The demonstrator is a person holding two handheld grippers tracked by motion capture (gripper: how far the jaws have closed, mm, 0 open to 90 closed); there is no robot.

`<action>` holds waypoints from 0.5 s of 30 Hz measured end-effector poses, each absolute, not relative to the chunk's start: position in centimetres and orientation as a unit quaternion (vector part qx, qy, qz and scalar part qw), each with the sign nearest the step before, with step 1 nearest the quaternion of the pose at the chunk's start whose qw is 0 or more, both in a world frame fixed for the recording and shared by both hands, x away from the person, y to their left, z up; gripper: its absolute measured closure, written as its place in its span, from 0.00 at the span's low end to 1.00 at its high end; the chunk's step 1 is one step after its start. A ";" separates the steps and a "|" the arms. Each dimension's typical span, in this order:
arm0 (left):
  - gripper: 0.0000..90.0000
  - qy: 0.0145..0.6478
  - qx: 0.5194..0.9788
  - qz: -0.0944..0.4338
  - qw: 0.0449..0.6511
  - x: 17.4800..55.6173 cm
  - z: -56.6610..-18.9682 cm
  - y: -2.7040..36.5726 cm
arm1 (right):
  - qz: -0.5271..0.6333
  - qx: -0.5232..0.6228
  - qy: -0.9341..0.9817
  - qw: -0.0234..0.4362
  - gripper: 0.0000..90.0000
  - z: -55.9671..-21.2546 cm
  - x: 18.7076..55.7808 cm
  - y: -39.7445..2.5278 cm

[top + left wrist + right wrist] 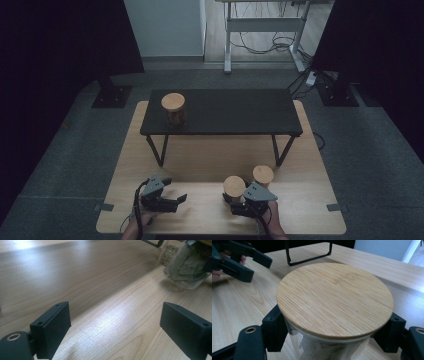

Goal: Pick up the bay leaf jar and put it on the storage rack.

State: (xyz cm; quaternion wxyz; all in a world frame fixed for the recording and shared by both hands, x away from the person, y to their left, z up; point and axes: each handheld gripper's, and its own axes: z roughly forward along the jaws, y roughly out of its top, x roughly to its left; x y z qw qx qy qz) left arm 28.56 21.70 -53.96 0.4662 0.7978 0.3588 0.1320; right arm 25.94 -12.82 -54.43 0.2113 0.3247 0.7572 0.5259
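- High view: my right gripper (239,202) grips a glass jar (234,187) at the wooden table's (300,210) near edge; a second jar (263,176) stands just beyond.
- Left gripper view: my left gripper (113,325) gapes, holding nothing, jars ahead to its right.
- Right gripper view: my jaws clasp the jar under its bamboo lid (335,298).

One jar (174,109) on shelf (240,112) left end; two jars (234,187) (263,175) on table (200,160) front right.

Three upright bamboo-lidded glass jars: two (234,186) (263,175) near, one (173,108) on shelf.
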 end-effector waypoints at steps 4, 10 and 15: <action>0.10 0.359 0.798 0.132 0.466 28.6 -54.0 21.6 | 0.533 0.321 0.752 0.215 0.28 -53.8 25.7 -13.1; 0.10 0.359 0.797 0.132 0.467 28.6 -54.0 21.6 | 0.541 0.318 0.747 0.220 0.28 -53.1 25.4 -13.5; 0.10 0.360 0.797 0.134 0.467 28.6 -53.9 21.8 | 0.542 0.315 0.747 0.221 0.28 -52.9 25.3 -13.7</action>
